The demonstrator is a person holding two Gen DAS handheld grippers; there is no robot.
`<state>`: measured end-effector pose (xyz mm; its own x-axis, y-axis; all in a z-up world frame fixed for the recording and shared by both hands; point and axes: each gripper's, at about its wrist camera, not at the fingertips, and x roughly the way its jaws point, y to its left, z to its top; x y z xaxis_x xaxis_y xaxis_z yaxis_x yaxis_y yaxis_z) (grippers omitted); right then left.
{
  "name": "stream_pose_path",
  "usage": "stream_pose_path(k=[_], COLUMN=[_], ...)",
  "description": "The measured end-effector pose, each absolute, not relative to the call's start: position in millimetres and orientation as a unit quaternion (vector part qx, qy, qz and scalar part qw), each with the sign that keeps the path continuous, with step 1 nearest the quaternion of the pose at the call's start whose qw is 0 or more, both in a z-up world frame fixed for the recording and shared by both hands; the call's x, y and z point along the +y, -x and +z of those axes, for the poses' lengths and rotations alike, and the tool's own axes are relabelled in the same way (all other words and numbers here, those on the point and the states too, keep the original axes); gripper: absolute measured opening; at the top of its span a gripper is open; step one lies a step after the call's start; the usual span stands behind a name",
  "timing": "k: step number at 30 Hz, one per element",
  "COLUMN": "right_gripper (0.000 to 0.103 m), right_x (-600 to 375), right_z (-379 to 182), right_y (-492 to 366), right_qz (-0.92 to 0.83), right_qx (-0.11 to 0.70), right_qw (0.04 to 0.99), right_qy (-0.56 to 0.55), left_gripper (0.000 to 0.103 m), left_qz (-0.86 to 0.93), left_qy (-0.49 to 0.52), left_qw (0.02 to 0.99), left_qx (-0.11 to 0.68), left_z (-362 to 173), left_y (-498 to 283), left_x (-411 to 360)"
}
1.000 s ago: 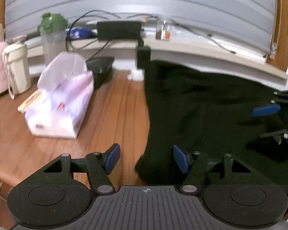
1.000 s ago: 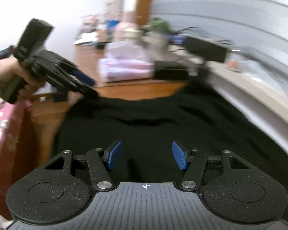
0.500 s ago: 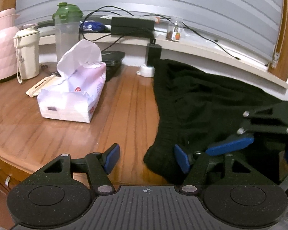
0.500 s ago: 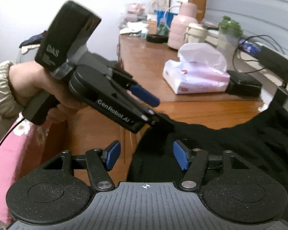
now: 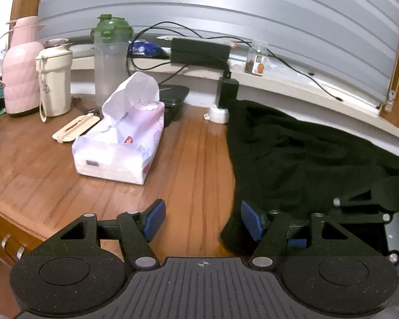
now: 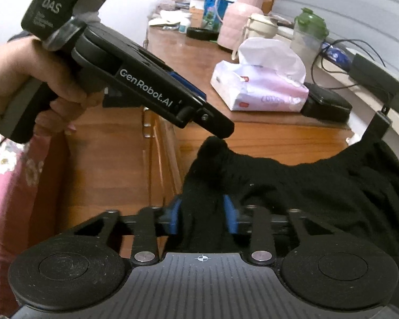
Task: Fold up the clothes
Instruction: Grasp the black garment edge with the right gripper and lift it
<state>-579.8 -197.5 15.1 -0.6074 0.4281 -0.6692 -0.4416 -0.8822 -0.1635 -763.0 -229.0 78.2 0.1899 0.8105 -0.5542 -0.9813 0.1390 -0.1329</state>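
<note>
Left view: my left gripper [image 5: 202,220] sits open over bare wooden desk [image 5: 194,159], black garment [image 5: 306,154] just right of it, tissue pack [image 5: 119,146] ahead-left.
Right view: my right gripper [image 6: 203,216] just closed, now pinching the garment's corner at the desk edge; a second ago it was empty. Only here: my left hand [image 6: 26,79].

wooden worktop [image 5: 194,159], open tissue pack [image 5: 119,143] near its middle, pink jug [image 5: 20,71], cream lidded cup [image 5: 55,79] and green-capped clear bottle [image 5: 111,58] at back left, black box [image 5: 200,49] with cables on windowsill, small jar [image 5: 256,59], grey blinds [image 5: 226,5]
</note>
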Motion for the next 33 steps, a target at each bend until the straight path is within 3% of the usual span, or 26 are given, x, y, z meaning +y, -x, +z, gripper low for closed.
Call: stream_pose_path(k=[5, 18, 26, 33], right_gripper=[0.013, 0.012, 0.011, 0.011], right_x=[-206, -263, -231, -177], right_z=[22, 73, 96, 116], right_y=[563, 535, 510, 495], right_qz=[0.907, 0.946, 0.939, 0.911], right_qx=[0.037, 0.073, 0.035, -0.056], right_qw=[0.224, 0.108, 0.169, 0.241], right_qy=[0.355, 0.296, 0.297, 0.33], left_gripper=[0.068, 0.074, 0.074, 0.074], left_qz=[0.602, 0.582, 0.598, 0.639], left_qy=[0.24, 0.246, 0.253, 0.238], left_qw=[0.742, 0.75, 0.735, 0.712], left_qx=[0.17, 0.194, 0.195, 0.168], left_z=[83, 81, 68, 85], left_y=[755, 735, 737, 743], left_x=[-221, -195, -183, -188])
